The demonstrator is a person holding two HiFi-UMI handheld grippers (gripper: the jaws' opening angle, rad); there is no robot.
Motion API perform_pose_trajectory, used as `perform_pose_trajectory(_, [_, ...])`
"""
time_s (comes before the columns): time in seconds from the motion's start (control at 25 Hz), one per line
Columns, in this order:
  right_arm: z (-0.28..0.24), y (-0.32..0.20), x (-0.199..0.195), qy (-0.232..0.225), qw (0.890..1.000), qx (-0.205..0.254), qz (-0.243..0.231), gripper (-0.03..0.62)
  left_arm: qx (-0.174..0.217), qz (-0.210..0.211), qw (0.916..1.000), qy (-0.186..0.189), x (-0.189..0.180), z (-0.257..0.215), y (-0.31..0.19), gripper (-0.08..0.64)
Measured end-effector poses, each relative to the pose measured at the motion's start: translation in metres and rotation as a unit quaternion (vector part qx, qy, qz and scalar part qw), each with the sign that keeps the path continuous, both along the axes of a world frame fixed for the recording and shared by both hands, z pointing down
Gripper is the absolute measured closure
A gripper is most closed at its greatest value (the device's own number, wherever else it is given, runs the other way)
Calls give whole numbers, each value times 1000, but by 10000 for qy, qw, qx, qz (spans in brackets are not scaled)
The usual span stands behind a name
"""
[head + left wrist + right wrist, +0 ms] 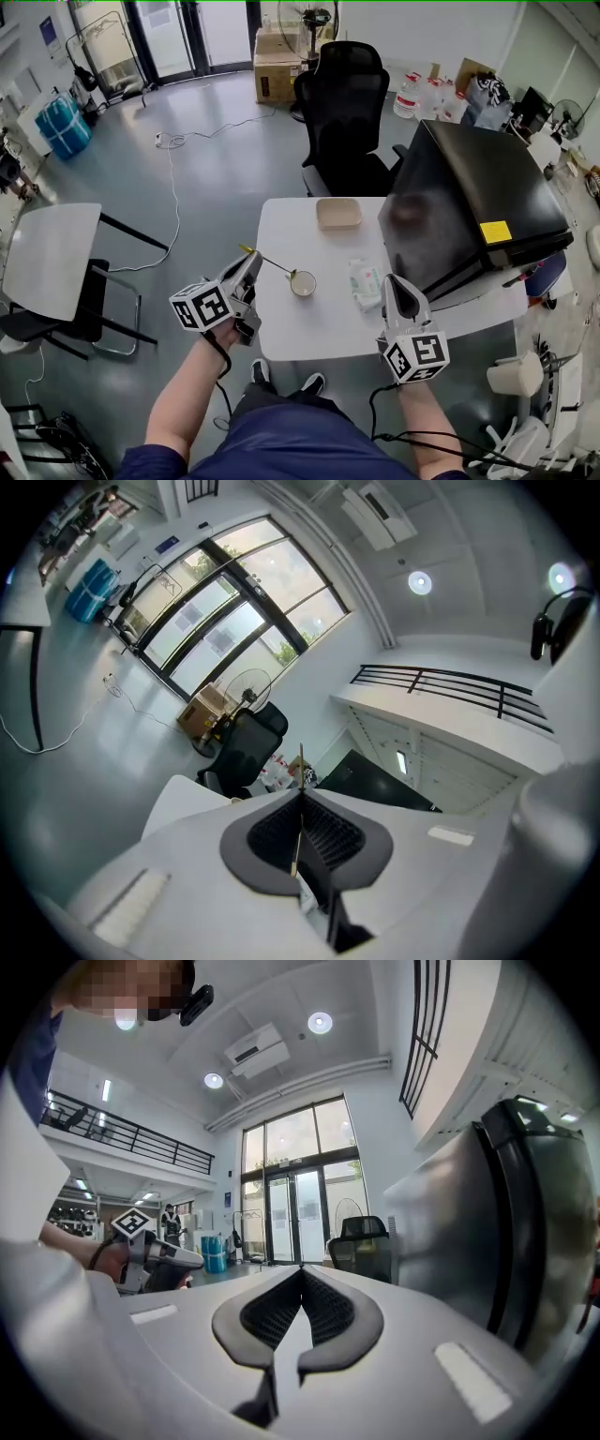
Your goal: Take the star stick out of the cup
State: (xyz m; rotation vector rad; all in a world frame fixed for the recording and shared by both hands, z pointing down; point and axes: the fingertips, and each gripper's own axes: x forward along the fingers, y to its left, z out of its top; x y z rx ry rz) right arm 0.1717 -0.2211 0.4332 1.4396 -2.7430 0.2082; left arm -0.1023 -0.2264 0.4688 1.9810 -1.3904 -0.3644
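Our left gripper (254,258) clamps the star stick (275,265), whose end seemingly sits in the centre-frame cup (303,284). Our right gripper (395,280) is closed on nothing, and the lift-out remains.

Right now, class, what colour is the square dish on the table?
Tan; the square dish shows best in the head view.

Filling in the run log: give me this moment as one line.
left gripper shut on star stick | stick's far end at cup | right gripper shut, empty

White table (291,328), black chair (345,94), tan tray (338,214), yellow star stick (275,264), grey floor (216,178), black case (469,183)
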Motion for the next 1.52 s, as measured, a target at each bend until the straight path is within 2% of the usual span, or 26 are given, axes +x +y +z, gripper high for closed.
perform_pose_trajectory(0.28, [-27, -20, -23, 42, 9992, 329, -202, 585, 517, -62, 9986, 90, -12, -46, 15, 551])
perform_pose_trajectory(0.48, [-36, -24, -46, 79, 9987, 407, -286, 586, 760, -70, 9952, 621, -24, -75, 24, 551])
perform_pose_trajectory(0.64, [-47, -27, -60, 104, 9981, 544, -269, 586, 931, 30, 9928, 753, -28, -91, 28, 551])
perform_pose_trajectory(0.88, [-72, -34, -71, 35, 9968, 791, -58, 585, 1244, 287, 9902, 571, -37, -111, 26, 552])
perform_pose_trajectory(1.16, [-66, -20, -94, -149, 9980, 605, 115, 584, 1801, 870, 9797, 126, -33, -122, 33, 552])
perform_pose_trajectory(1.52, [-56, -15, -98, -81, 9981, 464, 394, 586, 1810, 1016, 9776, 360, -43, -111, 24, 551])
